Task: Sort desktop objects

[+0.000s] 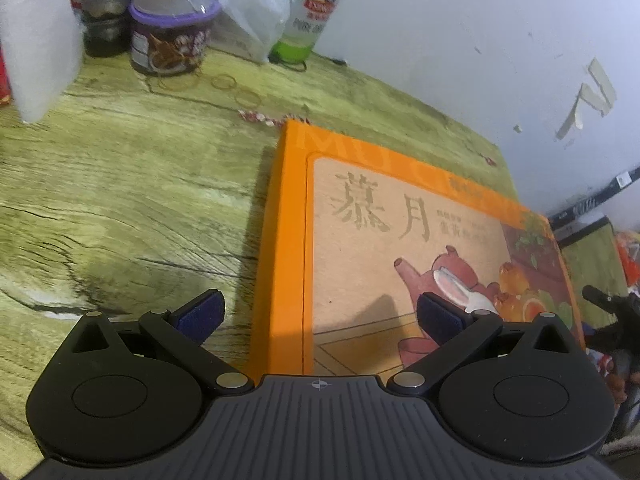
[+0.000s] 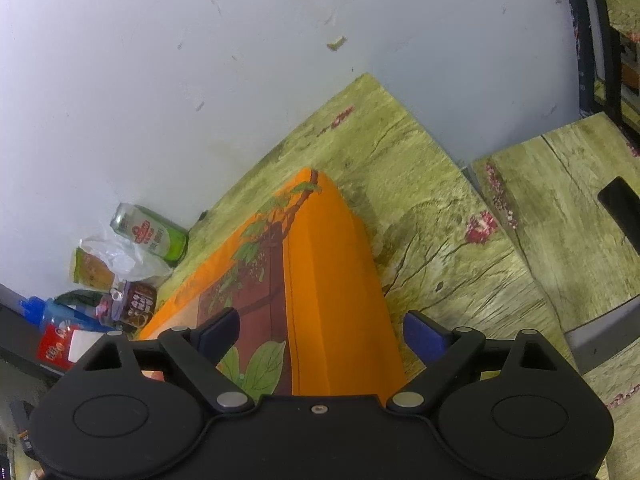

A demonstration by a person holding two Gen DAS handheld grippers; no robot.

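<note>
Fingers of the left gripper (image 1: 320, 316) and right gripper (image 2: 322, 336) are spread, astride opposite edges of the orange box (image 1: 404, 240), untouched on the table (image 1: 132, 184). Gripping seems in hand; closure on those edges is needed.

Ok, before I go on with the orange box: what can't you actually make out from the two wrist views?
- Orange box: its near end is hidden under each gripper body, in both views.
- Whether the box lies flat: in the right wrist view it looks tilted, but I cannot tell for sure.
- Small print under the large title: left wrist view, blurred.
- White block: left wrist view, cut off by the frame edge.
- Jars behind the plastic bag: right wrist view, too small.
</note>
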